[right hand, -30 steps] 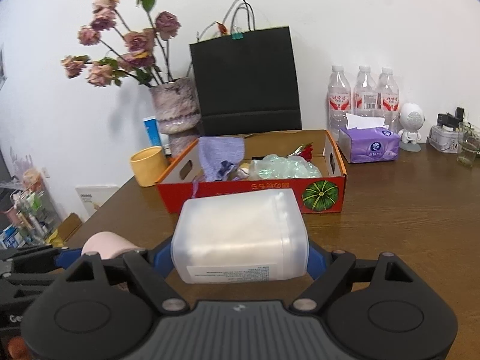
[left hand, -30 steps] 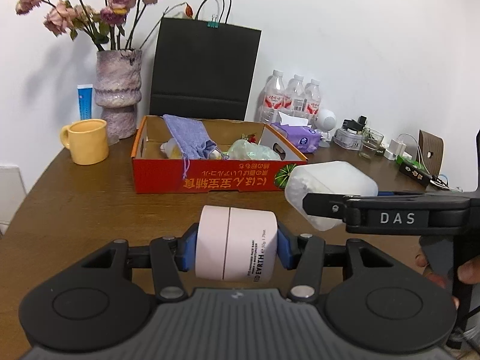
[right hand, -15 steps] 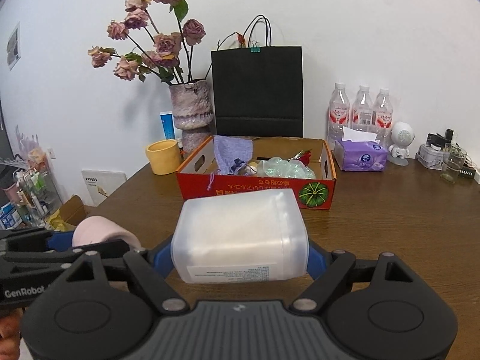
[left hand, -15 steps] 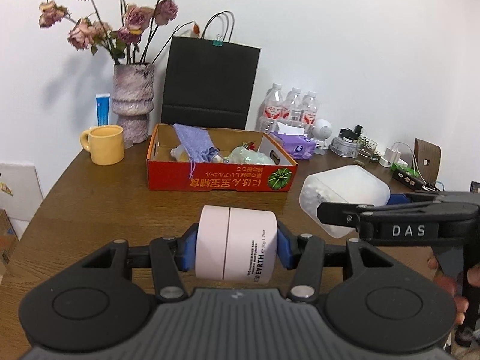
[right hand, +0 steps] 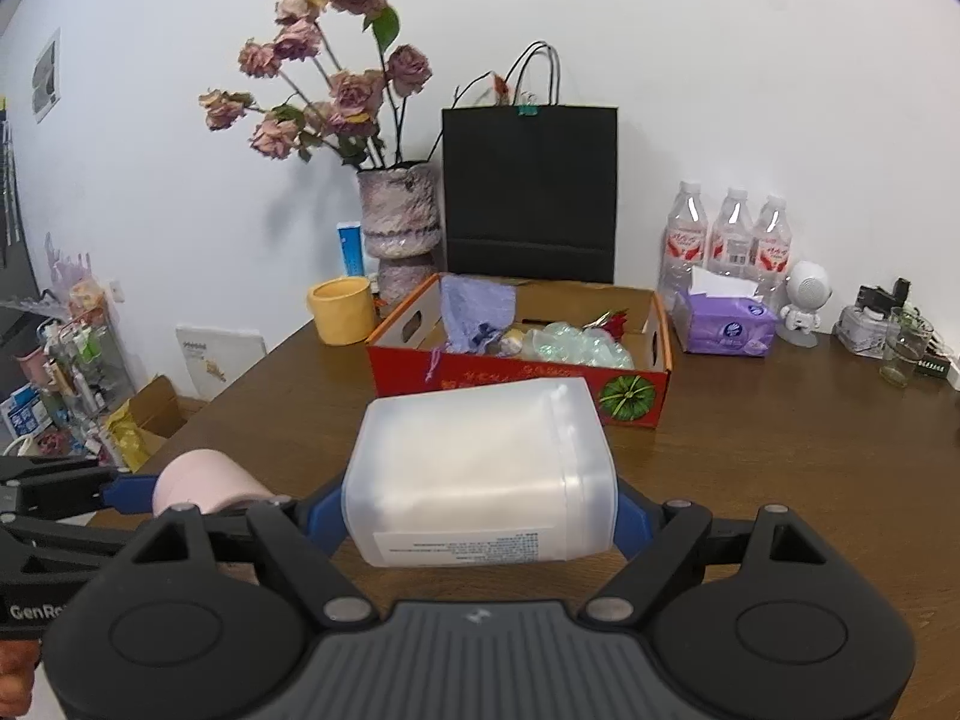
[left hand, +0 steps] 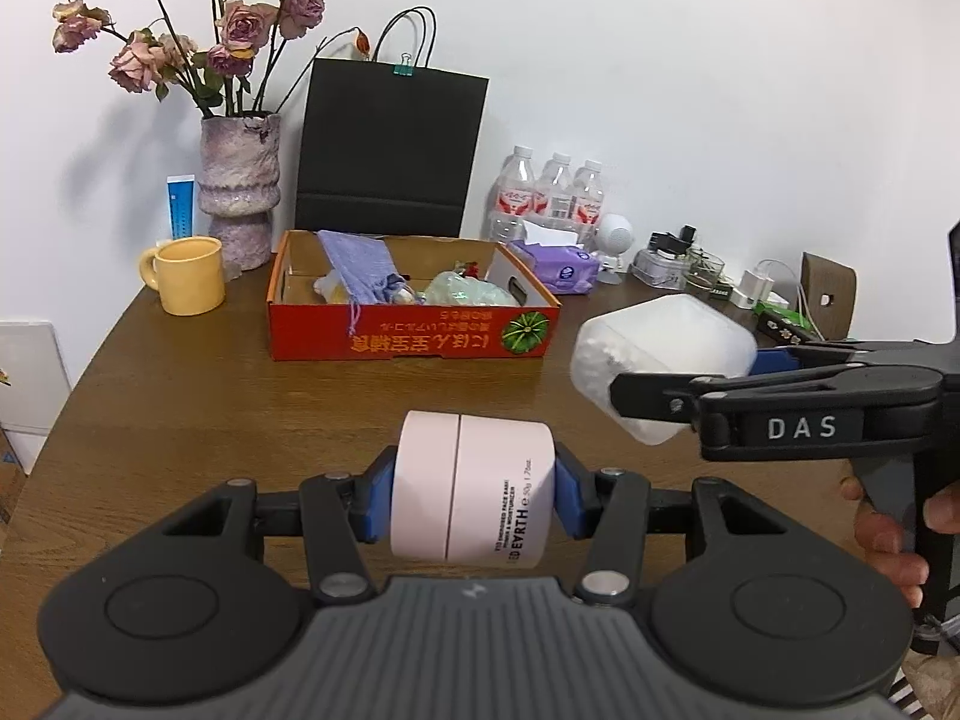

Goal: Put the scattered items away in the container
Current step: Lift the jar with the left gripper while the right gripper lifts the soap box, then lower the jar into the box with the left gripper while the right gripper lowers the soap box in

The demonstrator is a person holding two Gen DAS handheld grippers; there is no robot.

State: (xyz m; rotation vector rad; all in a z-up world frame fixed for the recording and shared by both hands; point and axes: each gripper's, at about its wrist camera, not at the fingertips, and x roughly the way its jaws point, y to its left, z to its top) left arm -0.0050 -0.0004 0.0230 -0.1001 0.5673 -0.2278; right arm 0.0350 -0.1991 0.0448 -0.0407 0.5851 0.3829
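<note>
My left gripper (left hand: 471, 495) is shut on a pink cream jar (left hand: 471, 483), held above the brown table, well short of the red cardboard box (left hand: 414, 341). My right gripper (right hand: 480, 510) is shut on a translucent white plastic container (right hand: 480, 468), also held in the air on the near side of the box (right hand: 516, 381). The white container (left hand: 660, 360) and right gripper show at the right in the left wrist view; the pink jar (right hand: 204, 483) shows at the lower left in the right wrist view. The box holds a lilac pouch (left hand: 357, 267) and a pale green bag (left hand: 465, 291).
Behind the box stand a vase of dried roses (left hand: 240, 204), a black paper bag (left hand: 387, 150), three water bottles (left hand: 555, 195) and a purple tissue pack (left hand: 555, 267). A yellow mug (left hand: 186, 275) sits left of the box. Small gadgets and cables (left hand: 696, 267) crowd the back right.
Both grippers have pulled back and risen with their loads; the box and the things behind it look smaller and farther away. Both grips are unchanged.
</note>
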